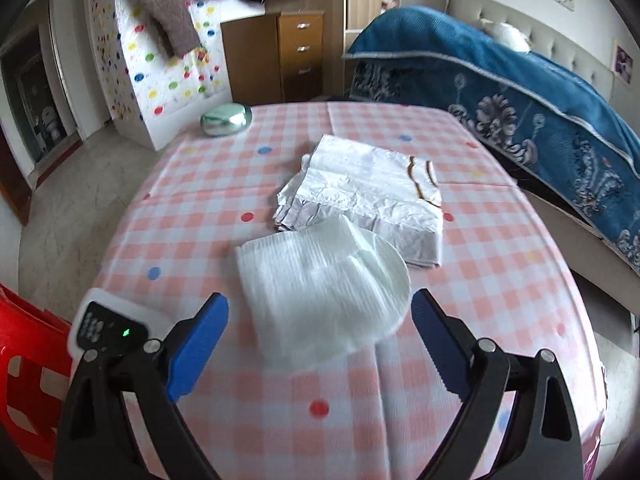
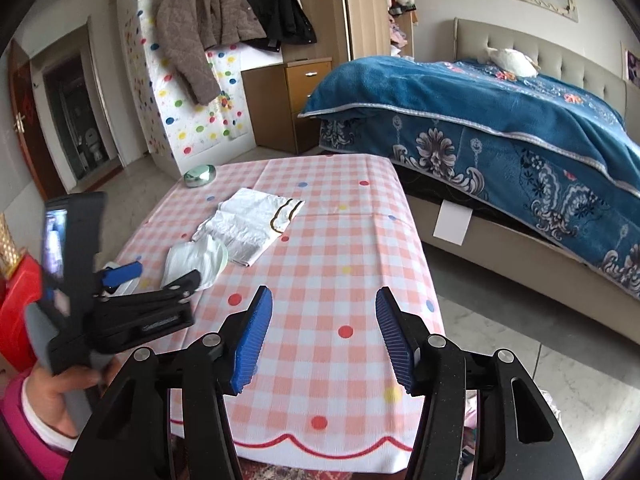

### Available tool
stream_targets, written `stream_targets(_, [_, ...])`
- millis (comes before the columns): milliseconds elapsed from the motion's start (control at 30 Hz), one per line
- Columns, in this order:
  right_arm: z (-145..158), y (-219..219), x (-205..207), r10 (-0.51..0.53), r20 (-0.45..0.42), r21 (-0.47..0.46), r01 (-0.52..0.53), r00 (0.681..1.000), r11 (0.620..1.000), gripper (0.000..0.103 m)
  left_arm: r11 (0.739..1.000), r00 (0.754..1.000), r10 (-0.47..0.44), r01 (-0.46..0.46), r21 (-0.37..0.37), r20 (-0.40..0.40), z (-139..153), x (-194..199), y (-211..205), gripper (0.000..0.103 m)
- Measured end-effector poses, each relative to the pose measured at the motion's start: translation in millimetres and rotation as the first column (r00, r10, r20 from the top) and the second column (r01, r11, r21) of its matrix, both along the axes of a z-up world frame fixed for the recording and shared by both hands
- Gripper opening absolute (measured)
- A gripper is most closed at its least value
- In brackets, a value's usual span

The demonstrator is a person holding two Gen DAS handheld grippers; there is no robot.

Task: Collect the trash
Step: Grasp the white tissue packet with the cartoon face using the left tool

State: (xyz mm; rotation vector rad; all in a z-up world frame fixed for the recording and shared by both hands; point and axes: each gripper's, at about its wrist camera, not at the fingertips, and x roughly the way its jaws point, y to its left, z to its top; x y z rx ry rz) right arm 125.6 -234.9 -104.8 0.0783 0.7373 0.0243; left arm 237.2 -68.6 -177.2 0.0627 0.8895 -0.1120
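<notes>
Between the left tool's (image 1: 320,344) spread jaws, white foam wrapper (image 1: 320,288), long axis running away; right tool (image 2: 324,328) spread, empty.

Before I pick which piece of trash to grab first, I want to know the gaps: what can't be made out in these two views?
- White foam sheet: whatever lies beneath it, both views; the sheet covers it.
- Silver foil bag: its print, both views; only the blank side shows.
- Small white device: mostly hidden by the left gripper, both views.
- Trash bin: in neither view.
- Red object: cut off by the left wrist view's edge.
</notes>
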Motion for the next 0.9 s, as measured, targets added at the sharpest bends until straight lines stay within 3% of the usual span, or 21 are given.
stream_targets(200, [-8.9,-13.2,13.8,-0.018,-0.027,0.02,0.019,0.999,1.0,0.055,0.999,0.999,0.034,-0.033,0.012,-0.037,-12.3,12.6,-5.5,0.084])
stream_targets(400, [-14.1,-13.5,13.6,-0.009,-0.029,0.019,0.01,1.0,1.0,0.055,1.0,1.0,0.01,-0.01,-0.023,-0.017,-8.0,-0.1,8.1,0.061])
stream_targets(600, [-18.2,1.2,22.8,0.044,-0.039,0.008,-0.044,0.998,0.999,0.055,0.995,0.999,-0.028,0.032,-0.093,0.045,9.4,-21.5,29.7,0.033])
stream_targets(700, [-20.2,12.8,39.4,0.091,-0.054,0.007,-0.091,0.994,0.996,0.055,0.992,0.998,-0.034,0.041,-0.119,0.061,18.2,-27.5,42.4,0.005])
stream_targets(800, [-26.0,27.8,62.9,0.13,-0.072,0.005,-0.13,0.989,0.992,0.055,0.99,0.996,-0.034,0.045,-0.136,0.081,25.4,-27.0,56.9,0.003])
stream_targets(900, [-35.0,40.6,86.3,0.144,-0.101,-0.002,-0.145,0.984,0.989,0.055,0.986,0.998,-0.046,0.053,-0.158,0.051,22.2,-21.1,65.0,0.005])
